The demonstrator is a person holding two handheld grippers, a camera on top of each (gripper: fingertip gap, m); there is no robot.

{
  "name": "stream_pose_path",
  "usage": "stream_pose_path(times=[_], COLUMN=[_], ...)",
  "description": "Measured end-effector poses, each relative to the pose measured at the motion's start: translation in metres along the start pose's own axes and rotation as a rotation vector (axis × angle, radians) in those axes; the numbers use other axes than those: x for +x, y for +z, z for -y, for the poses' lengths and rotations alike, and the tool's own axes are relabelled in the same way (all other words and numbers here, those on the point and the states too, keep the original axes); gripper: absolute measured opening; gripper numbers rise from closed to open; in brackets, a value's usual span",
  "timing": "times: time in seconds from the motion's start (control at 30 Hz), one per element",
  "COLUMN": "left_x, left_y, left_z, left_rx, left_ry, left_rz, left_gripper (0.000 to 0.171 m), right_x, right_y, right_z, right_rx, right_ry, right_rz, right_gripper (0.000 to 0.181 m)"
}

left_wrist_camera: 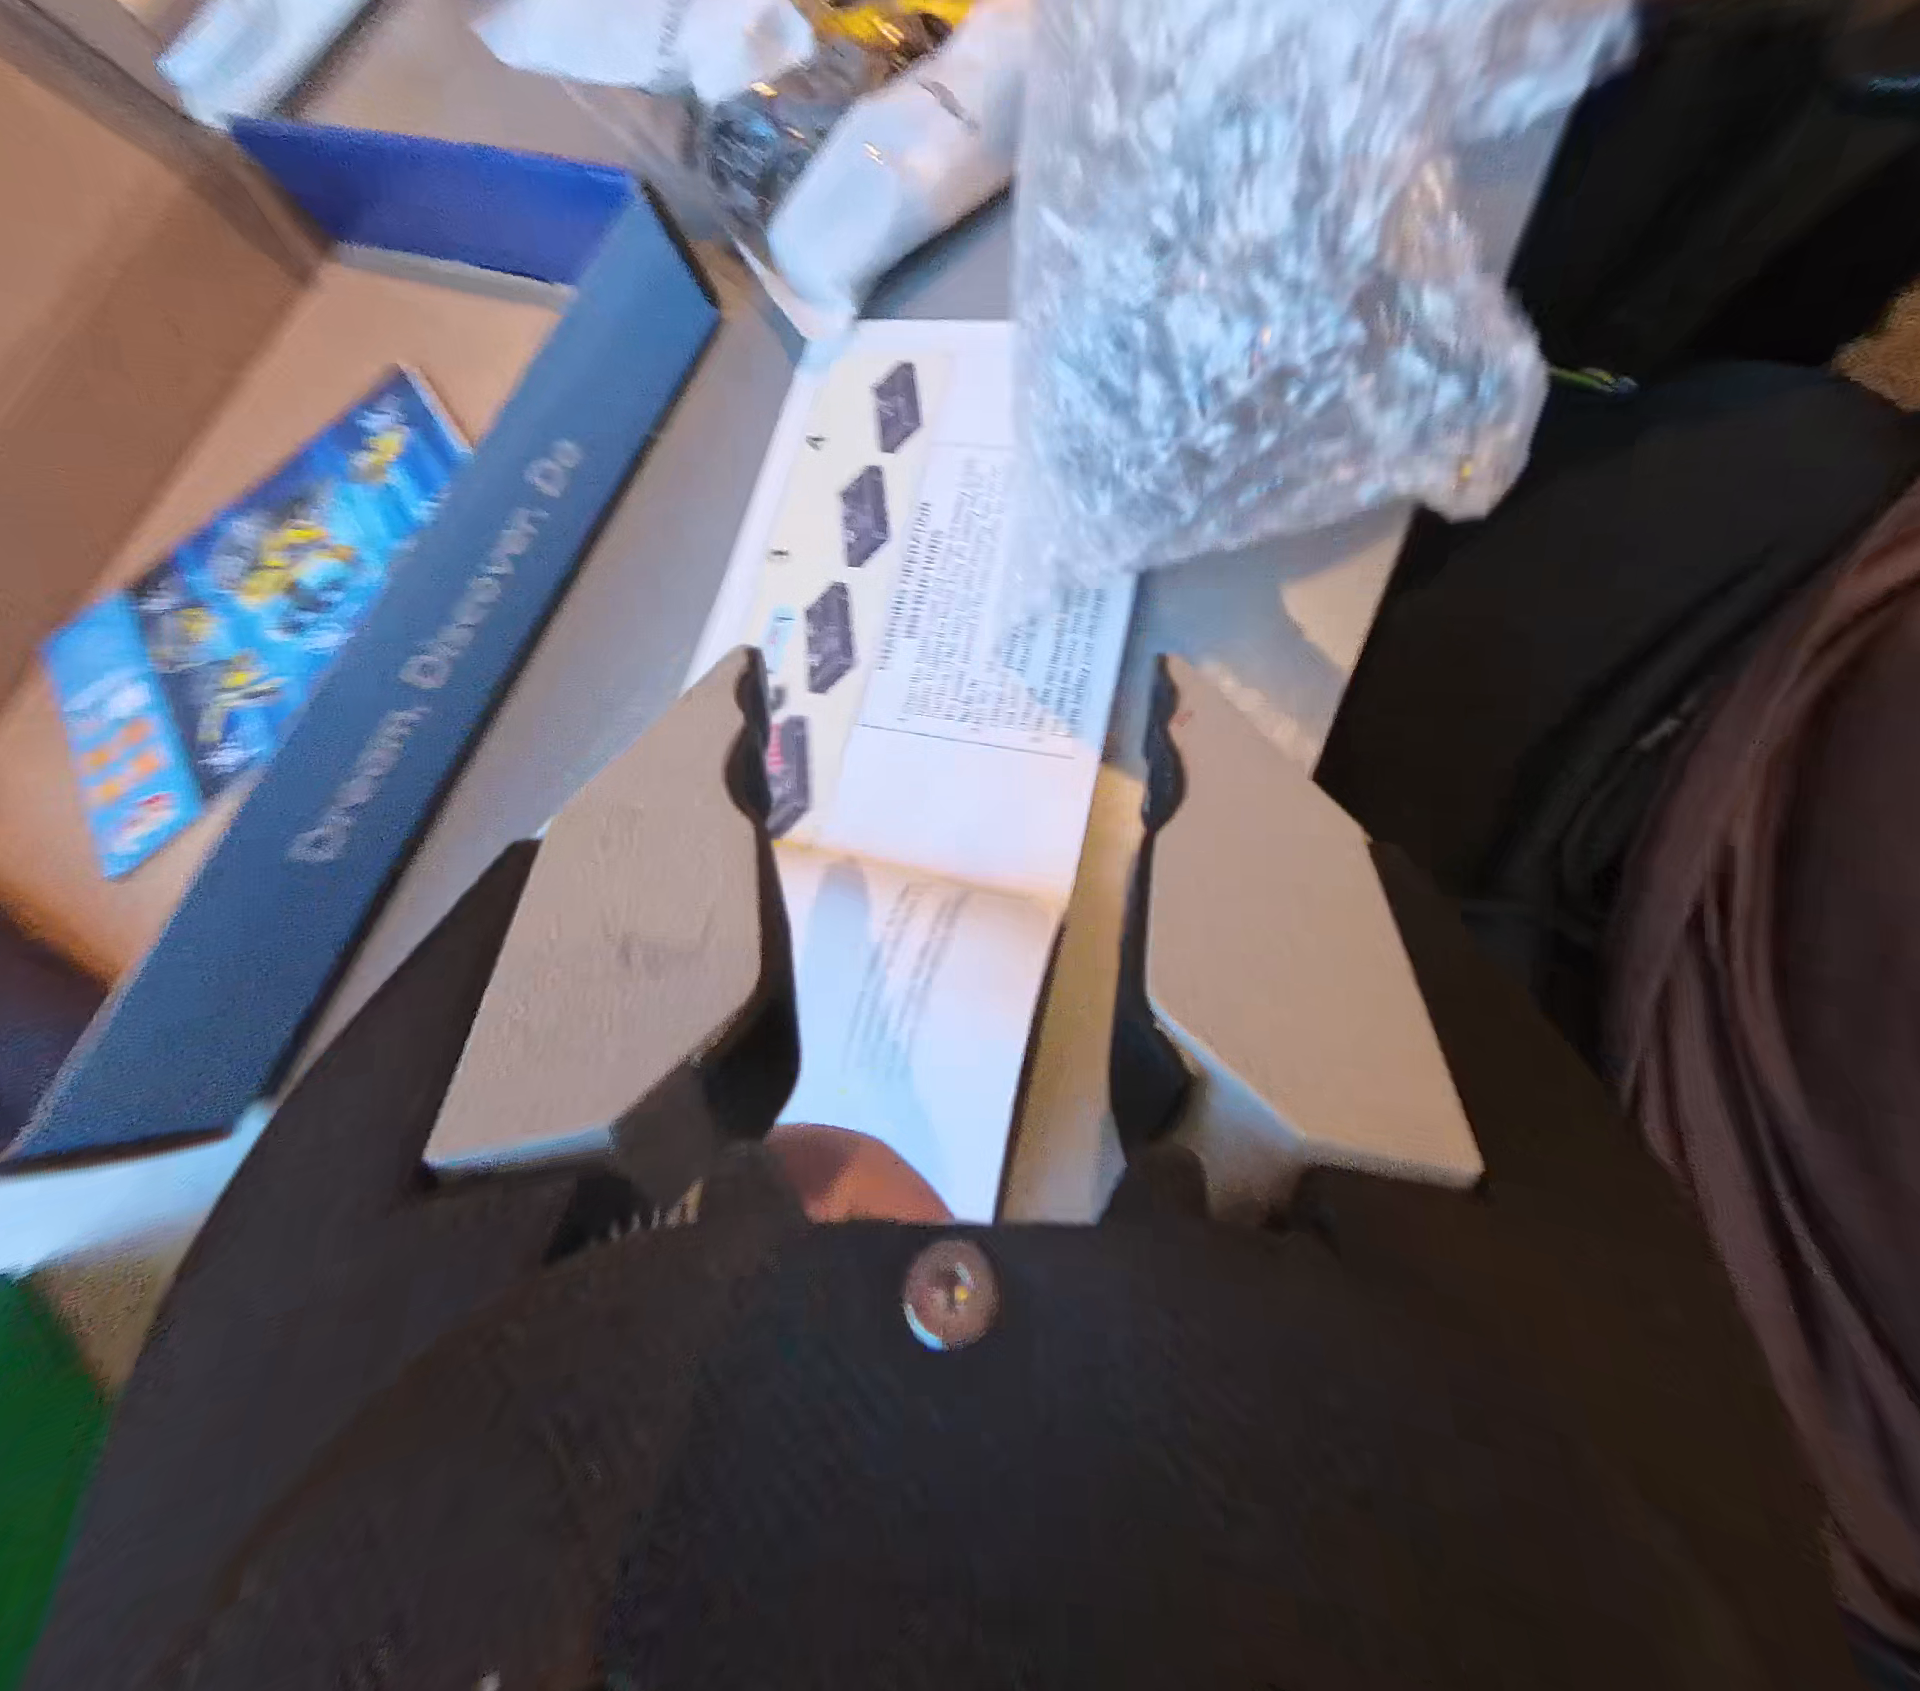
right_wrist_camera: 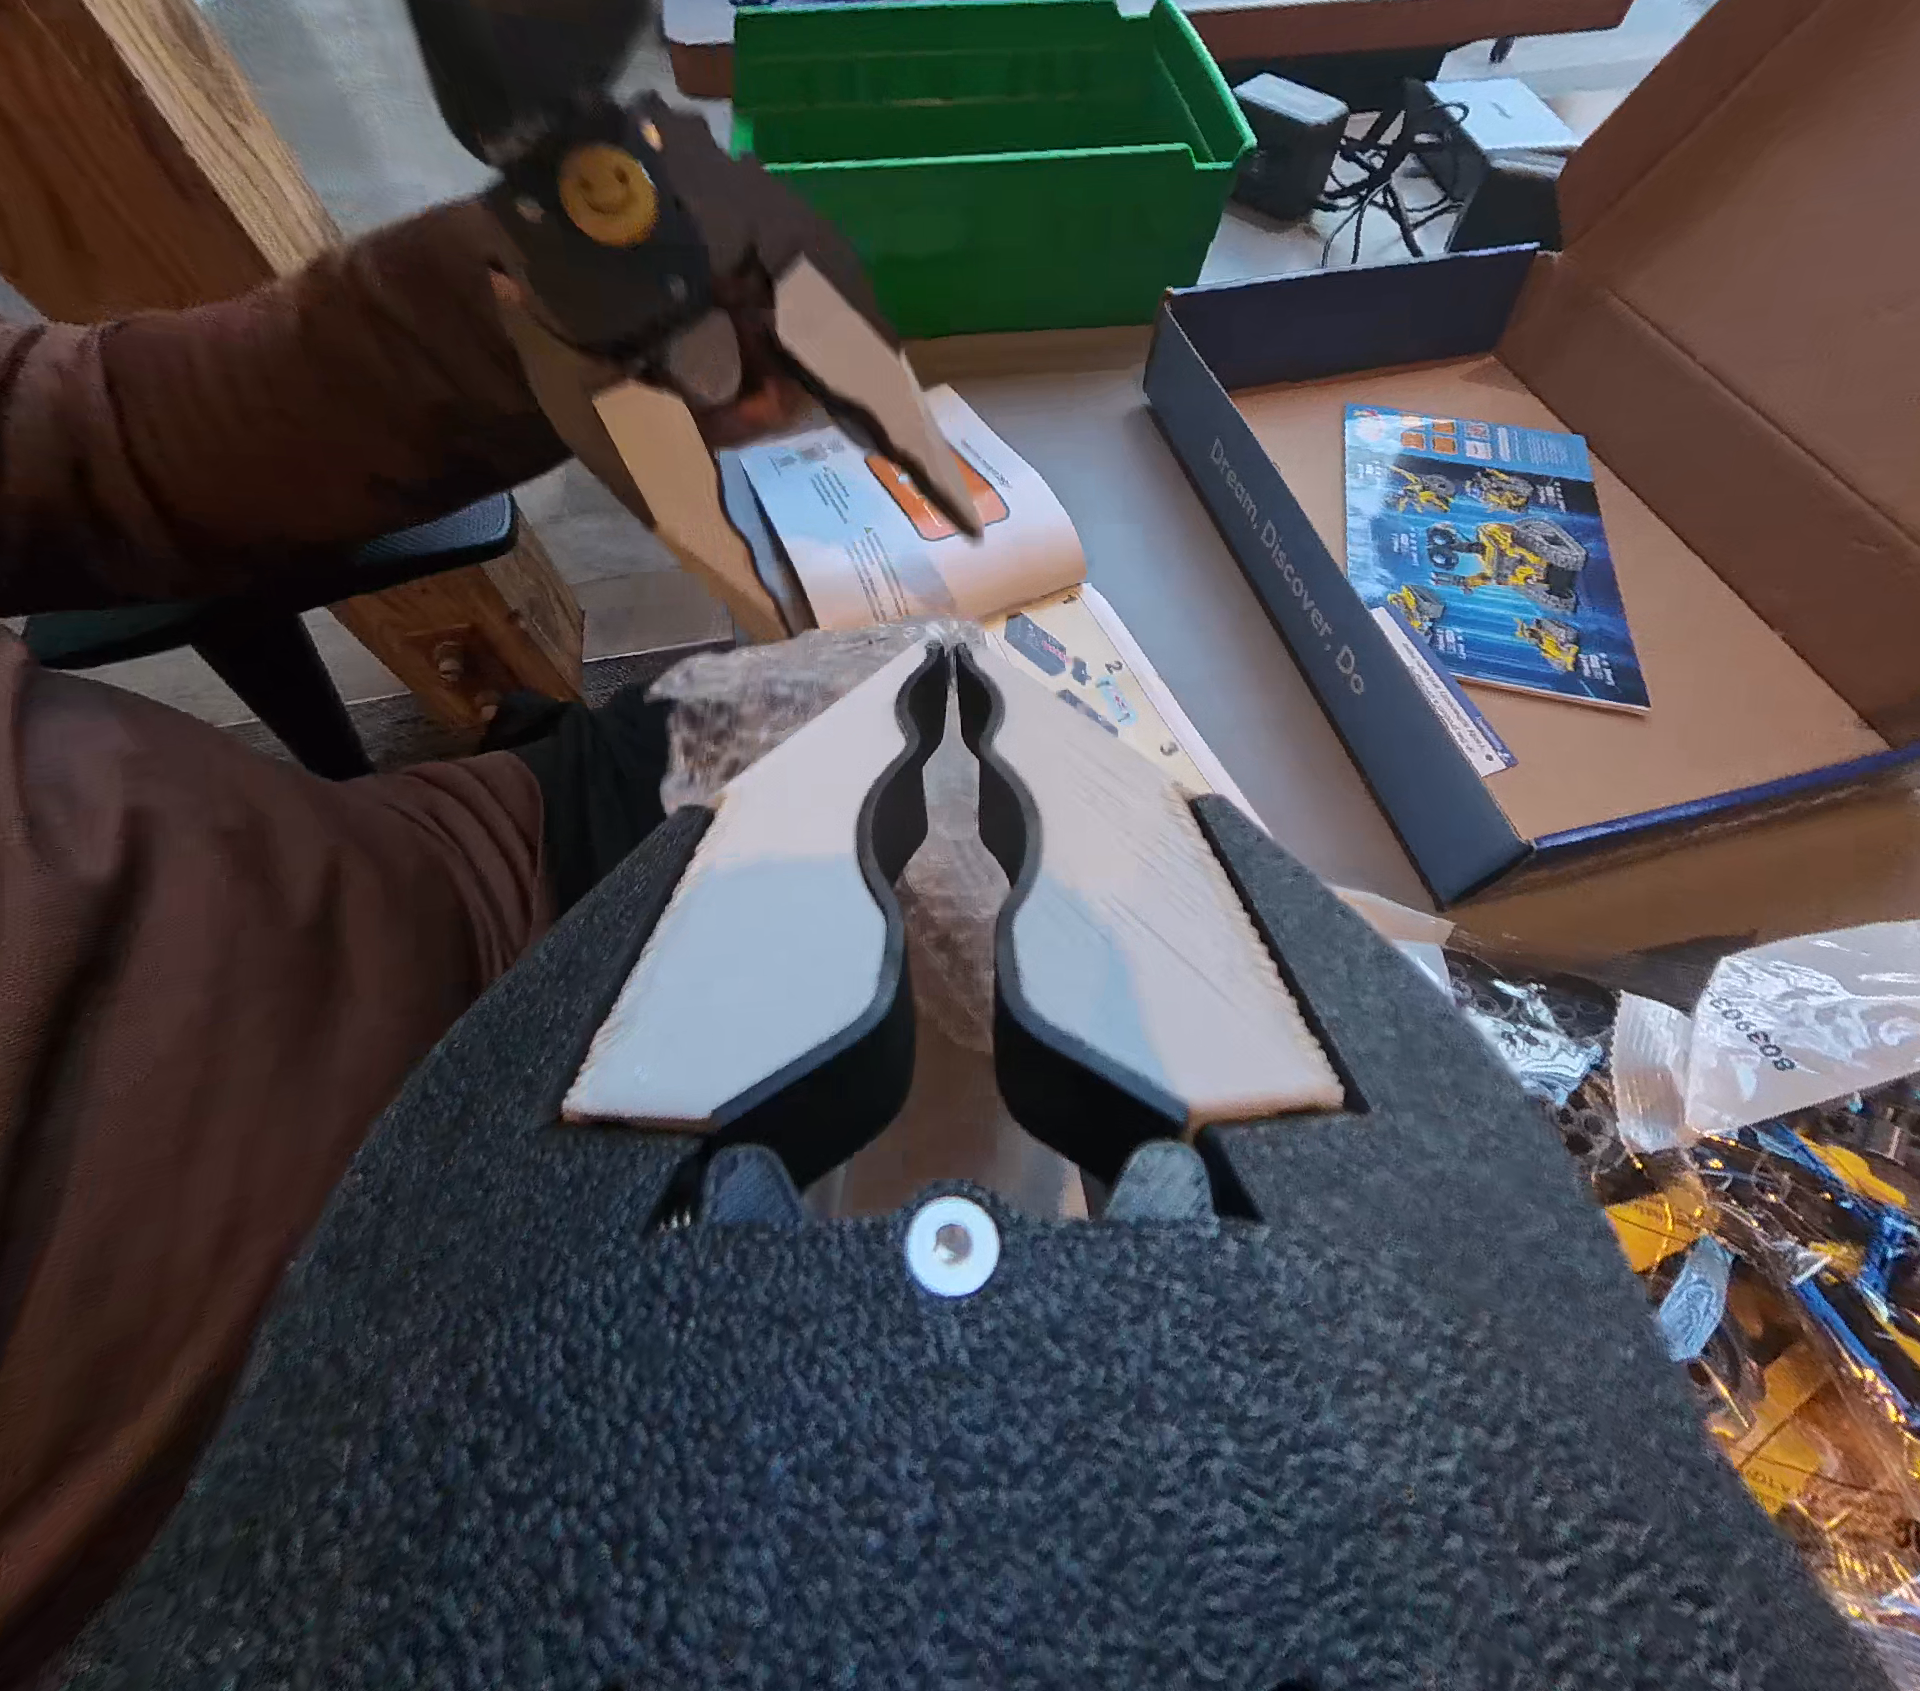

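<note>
Right gripper (right_wrist_camera: 951, 654) jaws clamped on the bubble-wrap bag (left_wrist_camera: 1278, 187), lifted at twelve o'clock over the open instruction booklet (left_wrist_camera: 935, 561) | left gripper (left_wrist_camera: 961, 685) jaws apart, empty, above booklet | open cardboard box (right_wrist_camera: 1351, 602) at two o'clock holds only a leaflet (right_wrist_camera: 1486, 550)

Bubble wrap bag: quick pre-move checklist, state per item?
1. Right gripper shut on bubble wrap bag: ok.
2. Bag lifted off the instruction booklet: ok, it hangs above the page.
3. Left gripper open and empty: ok.
4. Left gripper apart from the bag: ok, over the booklet.
5. Open cardboard box free to receive: ok, only a leaflet inside.
6. What the bag holds: cannot tell.
</note>
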State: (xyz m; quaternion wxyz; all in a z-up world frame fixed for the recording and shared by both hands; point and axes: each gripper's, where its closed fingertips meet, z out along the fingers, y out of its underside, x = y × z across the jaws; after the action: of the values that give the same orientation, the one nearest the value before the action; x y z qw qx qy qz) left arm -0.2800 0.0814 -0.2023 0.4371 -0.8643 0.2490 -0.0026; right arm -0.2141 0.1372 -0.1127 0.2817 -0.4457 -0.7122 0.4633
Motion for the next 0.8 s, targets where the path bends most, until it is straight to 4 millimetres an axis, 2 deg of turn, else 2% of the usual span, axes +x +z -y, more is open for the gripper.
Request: stream_pose_path(times=[0.07, 0.2, 0.37, 0.4, 0.53, 0.6, 0.7, 0.77, 0.8], left_x=[0.014, 0.037, 0.046, 0.049, 0.049, 0.045, 0.036, 0.026, 0.022], left_y=[0.012, 0.027, 0.043, 0.042, 0.027, 0.023, 0.018, 0.017, 0.017], left_z=[-0.002, 0.010, 0.030, 0.036, 0.061, 0.063, 0.060, 0.055, 0.053], left_rx=[-0.012, 0.036, 0.160, 0.205, 0.415, 0.417, 0.385, 0.347, 0.327], left_ry=[0.033, 0.136, 0.152, 0.152, 0.156, 0.145, 0.079, 0.007, -0.033], left_rz=[-0.053, -0.083, -0.064, -0.075, -0.075, -0.072, -0.076, -0.071, -0.074], left_gripper=[0.070, 0.080, 0.082, 0.080, 0.046, 0.042, 0.040, 0.039, 0.039], right_x=[-0.004, -0.016, -0.033, -0.036, -0.047, -0.040, -0.018, -0.003, 0.003], right_y=[-0.002, -0.010, -0.020, -0.023, -0.037, -0.042, -0.049, -0.053, -0.055], right_z=[0.007, 0.024, 0.042, 0.046, 0.062, 0.064, 0.055, 0.043, 0.036], right_rx=[0.022, 0.078, 0.148, 0.164, 0.260, 0.275, 0.236, 0.171, 0.133], right_ry=[-0.010, -0.017, -0.012, -0.010, 0.046, 0.075, 0.100, 0.120, 0.120], right_rz=[0.005, 0.033, 0.091, 0.104, 0.192, 0.176, 0.080, 0.005, -0.033], right_gripper=[0.001, 0.000, 0.000, 0.001, 0.000, 0.000, 0.002, 0.025, 0.028])
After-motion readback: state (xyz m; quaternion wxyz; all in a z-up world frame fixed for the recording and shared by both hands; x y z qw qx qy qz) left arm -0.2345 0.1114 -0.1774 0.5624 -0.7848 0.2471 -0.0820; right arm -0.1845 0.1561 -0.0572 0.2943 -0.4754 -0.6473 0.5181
